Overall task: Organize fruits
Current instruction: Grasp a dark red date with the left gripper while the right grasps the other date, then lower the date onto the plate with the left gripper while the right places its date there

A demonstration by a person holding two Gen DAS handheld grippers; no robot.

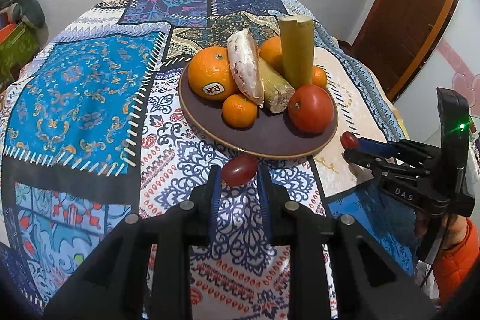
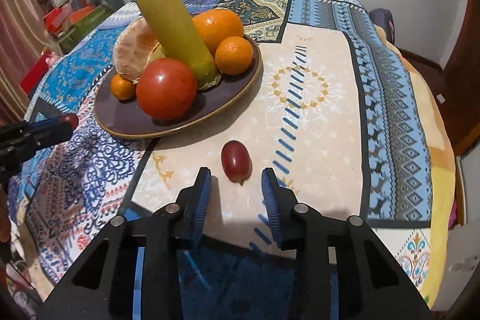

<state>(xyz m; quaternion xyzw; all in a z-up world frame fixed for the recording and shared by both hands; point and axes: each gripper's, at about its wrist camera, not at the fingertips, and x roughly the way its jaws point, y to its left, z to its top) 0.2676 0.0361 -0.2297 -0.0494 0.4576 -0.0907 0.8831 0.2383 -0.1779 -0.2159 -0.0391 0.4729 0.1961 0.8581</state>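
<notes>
A dark purple plate holds oranges, a tomato, sugarcane pieces and a peeled pomelo piece. My left gripper is shut on a red grape, held just before the plate's near rim; it shows at the left edge of the right wrist view. My right gripper is open, and a second red grape lies on the cloth between its fingertips. The right gripper shows at the right of the left wrist view.
The table is covered by a patterned patchwork cloth. A wooden door stands at the right. Boxes and clutter sit beyond the table's left side.
</notes>
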